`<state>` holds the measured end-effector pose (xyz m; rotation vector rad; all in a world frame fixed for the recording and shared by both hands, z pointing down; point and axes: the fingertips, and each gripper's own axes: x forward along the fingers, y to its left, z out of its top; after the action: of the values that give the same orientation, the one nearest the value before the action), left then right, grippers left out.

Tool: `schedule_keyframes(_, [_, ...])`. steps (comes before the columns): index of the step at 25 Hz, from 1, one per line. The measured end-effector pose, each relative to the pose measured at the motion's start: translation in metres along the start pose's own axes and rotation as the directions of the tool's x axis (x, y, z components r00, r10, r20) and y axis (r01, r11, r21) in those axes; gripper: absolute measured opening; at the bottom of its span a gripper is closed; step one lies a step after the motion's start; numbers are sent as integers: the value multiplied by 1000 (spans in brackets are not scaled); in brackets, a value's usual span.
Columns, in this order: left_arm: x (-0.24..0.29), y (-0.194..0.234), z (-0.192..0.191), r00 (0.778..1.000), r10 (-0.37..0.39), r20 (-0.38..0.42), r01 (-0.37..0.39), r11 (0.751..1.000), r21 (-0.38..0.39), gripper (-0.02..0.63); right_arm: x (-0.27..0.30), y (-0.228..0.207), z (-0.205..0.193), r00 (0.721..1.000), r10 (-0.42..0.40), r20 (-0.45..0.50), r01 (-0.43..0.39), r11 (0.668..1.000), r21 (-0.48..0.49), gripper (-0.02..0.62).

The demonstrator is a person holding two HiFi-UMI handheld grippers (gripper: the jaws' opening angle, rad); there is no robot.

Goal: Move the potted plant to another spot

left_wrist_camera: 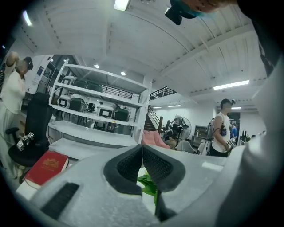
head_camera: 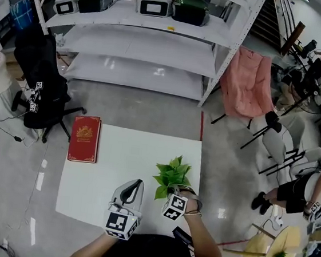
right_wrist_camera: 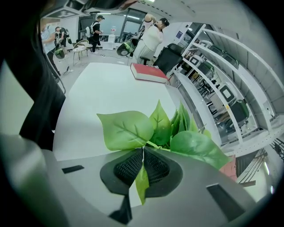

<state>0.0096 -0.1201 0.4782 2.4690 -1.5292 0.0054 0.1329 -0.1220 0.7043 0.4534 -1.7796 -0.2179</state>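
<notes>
The potted plant (head_camera: pixel 171 174) shows as a bunch of green leaves near the right front of the white table (head_camera: pixel 122 161); its pot is hidden. My right gripper (head_camera: pixel 172 191) is right behind the leaves. In the right gripper view the plant (right_wrist_camera: pixel 155 128) fills the space ahead, and the right gripper (right_wrist_camera: pixel 143 153) is shut on a thin stem with a leaf hanging between the pads. My left gripper (head_camera: pixel 136 184) hovers to the plant's left over the table's front. Its jaws (left_wrist_camera: pixel 142 148) are pressed together with nothing between them; some leaves (left_wrist_camera: pixel 147 182) show below them.
A red book (head_camera: pixel 84 138) lies at the table's far left corner. A black office chair (head_camera: pixel 41 85) stands left of the table, white shelving (head_camera: pixel 141 42) behind it, a pink folding chair (head_camera: pixel 247 83) at the back right. People sit at the right (head_camera: pixel 297 189).
</notes>
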Motion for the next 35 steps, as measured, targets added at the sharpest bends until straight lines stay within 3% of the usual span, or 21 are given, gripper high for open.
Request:
schedule_keyframes(25, [83, -3, -13, 998, -32, -63, 35, 998, 46, 18, 55, -99, -44, 996, -83, -12, 83, 995, 47, 14])
schedule_keyframes(35, [93, -8, -23, 995, -35, -97, 40, 998, 48, 18, 68, -110, -50, 994, -106, -17, 106, 994, 30, 14])
